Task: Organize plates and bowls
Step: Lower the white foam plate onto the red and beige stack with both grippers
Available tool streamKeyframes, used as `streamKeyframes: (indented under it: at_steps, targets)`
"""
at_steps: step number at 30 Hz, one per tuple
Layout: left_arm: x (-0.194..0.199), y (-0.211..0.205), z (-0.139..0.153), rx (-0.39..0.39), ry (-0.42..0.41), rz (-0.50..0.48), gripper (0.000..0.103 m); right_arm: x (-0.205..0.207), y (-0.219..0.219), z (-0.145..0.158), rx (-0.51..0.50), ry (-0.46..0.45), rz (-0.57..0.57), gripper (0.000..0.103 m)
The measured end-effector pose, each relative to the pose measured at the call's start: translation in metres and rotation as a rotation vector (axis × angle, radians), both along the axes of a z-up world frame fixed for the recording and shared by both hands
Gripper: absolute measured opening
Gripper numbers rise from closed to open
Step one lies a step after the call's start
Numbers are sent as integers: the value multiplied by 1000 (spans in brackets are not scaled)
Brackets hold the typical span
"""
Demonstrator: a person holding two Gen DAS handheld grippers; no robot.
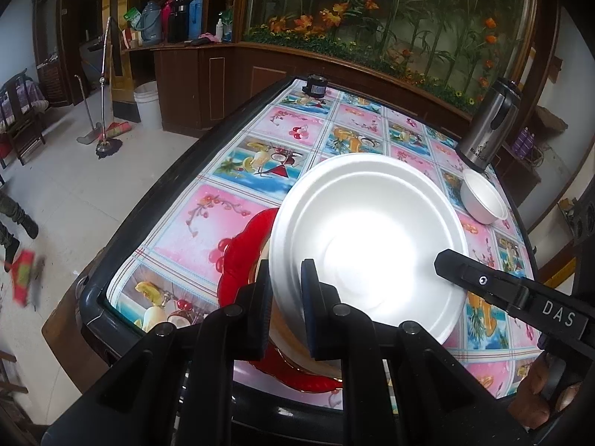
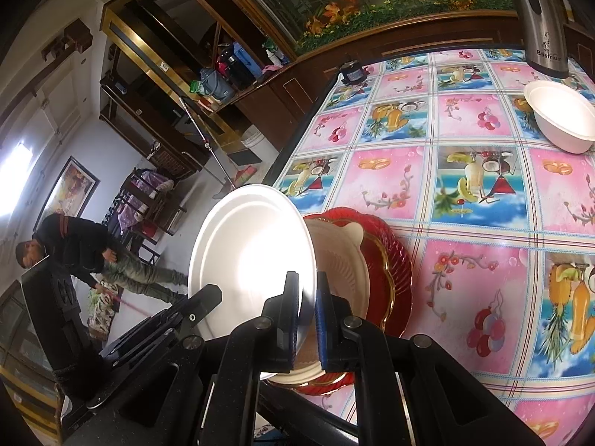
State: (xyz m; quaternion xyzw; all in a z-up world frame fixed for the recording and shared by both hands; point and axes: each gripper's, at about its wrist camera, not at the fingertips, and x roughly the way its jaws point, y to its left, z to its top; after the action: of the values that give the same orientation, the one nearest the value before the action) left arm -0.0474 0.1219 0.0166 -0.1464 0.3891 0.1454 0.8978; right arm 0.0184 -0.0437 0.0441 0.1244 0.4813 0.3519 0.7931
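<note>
A white foam plate (image 1: pixel 372 230) hangs tilted over the table, held at two sides of its rim. My left gripper (image 1: pixel 286 297) is shut on its near rim; my right gripper (image 1: pixel 442 260) comes in from the right onto the plate. In the right wrist view my right gripper (image 2: pixel 308 312) is shut on the plate (image 2: pixel 253 252) edge, with the left gripper (image 2: pixel 208 295) at the lower left. Under the plate lies a red scalloped plate (image 2: pixel 398 271) with a cream plate (image 2: pixel 342 267) on it. A white bowl (image 2: pixel 561 119) stands at the back right.
A steel thermos (image 1: pixel 491 122) stands just behind the bowl (image 1: pixel 483 197). A small black object (image 1: pixel 316 87) sits at the far table edge. The fruit-print tablecloth (image 2: pixel 472 119) has a black rim (image 1: pixel 122 230). A person (image 2: pixel 85 256) sweeps the floor to the left.
</note>
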Motion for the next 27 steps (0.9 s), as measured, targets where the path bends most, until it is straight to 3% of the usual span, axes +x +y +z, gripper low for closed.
streamKeyframes:
  at_steps: [8, 27]
  targets:
    - [2, -4, -11, -1, 29, -12, 13, -2, -4, -14, -15, 27, -12, 8]
    - [4, -6, -12, 10, 32, -14, 13, 0, -3, -15, -39, 15, -18, 8]
